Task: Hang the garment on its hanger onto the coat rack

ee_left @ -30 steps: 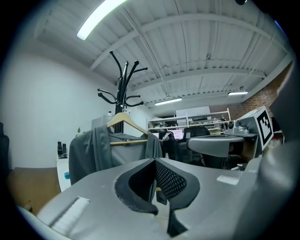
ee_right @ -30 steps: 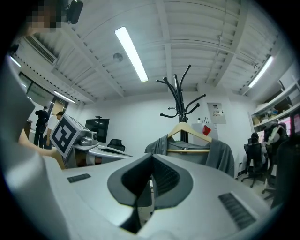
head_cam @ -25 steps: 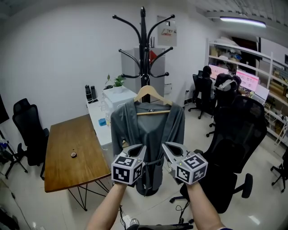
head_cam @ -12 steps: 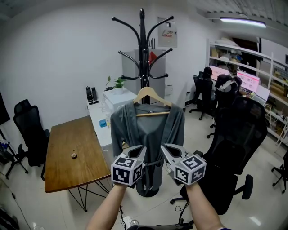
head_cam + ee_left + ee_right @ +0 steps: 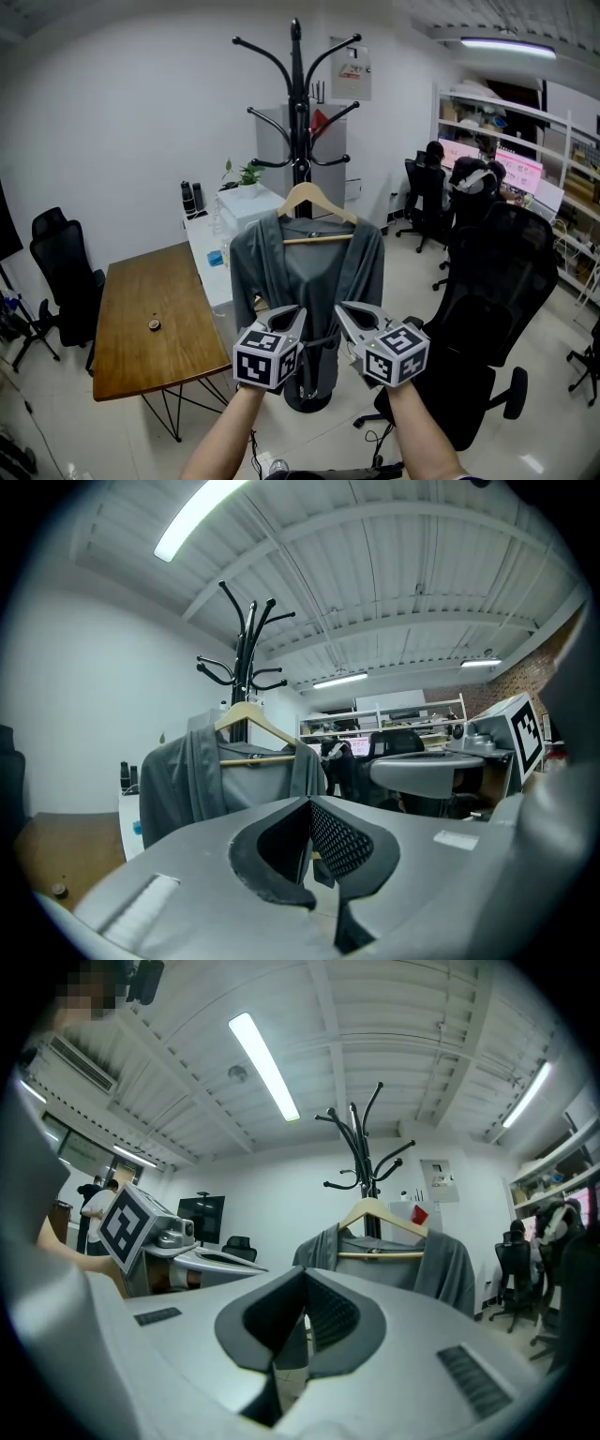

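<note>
A grey robe (image 5: 305,272) hangs on a wooden hanger (image 5: 317,197), whose hook sits on the black coat rack (image 5: 298,103) straight ahead. Both grippers are held side by side in front of the robe's lower part, apart from it. The left gripper (image 5: 293,314) is shut, its jaws meeting at the tips with nothing between them. The right gripper (image 5: 345,312) is shut and empty too. In the left gripper view the robe (image 5: 187,780) and hanger (image 5: 246,714) lie beyond the closed left gripper (image 5: 309,803). The right gripper view shows the robe (image 5: 441,1265) past the right gripper (image 5: 305,1274).
A wooden table (image 5: 150,319) stands at the left, with a white counter (image 5: 234,211) behind it. A large black office chair (image 5: 497,309) is close on the right, another black chair (image 5: 61,272) at far left. People sit at desks (image 5: 459,183) at the back right.
</note>
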Demonstrator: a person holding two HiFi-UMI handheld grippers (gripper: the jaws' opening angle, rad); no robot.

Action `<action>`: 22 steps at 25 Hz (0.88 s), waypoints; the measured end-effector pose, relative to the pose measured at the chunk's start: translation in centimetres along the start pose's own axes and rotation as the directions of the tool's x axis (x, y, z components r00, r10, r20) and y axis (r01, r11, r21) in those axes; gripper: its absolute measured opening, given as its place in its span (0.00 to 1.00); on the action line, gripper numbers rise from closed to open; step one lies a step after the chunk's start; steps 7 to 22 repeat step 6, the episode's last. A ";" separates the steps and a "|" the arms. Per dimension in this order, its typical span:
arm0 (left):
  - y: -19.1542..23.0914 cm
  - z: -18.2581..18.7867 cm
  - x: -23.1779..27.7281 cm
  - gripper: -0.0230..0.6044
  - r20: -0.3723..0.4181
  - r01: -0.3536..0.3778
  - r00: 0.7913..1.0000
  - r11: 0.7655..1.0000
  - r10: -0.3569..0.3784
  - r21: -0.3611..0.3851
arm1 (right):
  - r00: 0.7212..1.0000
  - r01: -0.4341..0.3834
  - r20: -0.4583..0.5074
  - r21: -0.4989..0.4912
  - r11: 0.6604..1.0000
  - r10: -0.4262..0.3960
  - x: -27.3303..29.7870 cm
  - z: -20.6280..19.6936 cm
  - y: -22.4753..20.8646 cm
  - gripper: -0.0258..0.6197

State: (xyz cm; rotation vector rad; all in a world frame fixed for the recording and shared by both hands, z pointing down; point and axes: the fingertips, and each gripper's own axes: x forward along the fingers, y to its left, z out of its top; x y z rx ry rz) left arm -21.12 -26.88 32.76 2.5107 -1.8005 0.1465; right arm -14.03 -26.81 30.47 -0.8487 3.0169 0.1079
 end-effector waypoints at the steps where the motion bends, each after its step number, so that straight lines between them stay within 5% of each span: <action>1: 0.1 0.0 0.0 0.05 -0.001 -0.001 1.000 1.000 0.001 0.001 | 1.000 -0.001 -0.001 0.000 1.000 0.001 0.1 0.0 0.0 0.04; 22: -0.1 0.1 0.2 0.05 -0.005 -0.003 1.000 1.000 0.003 0.004 | 1.000 -0.006 -0.009 -0.001 1.000 0.006 0.0 -0.2 -0.1 0.04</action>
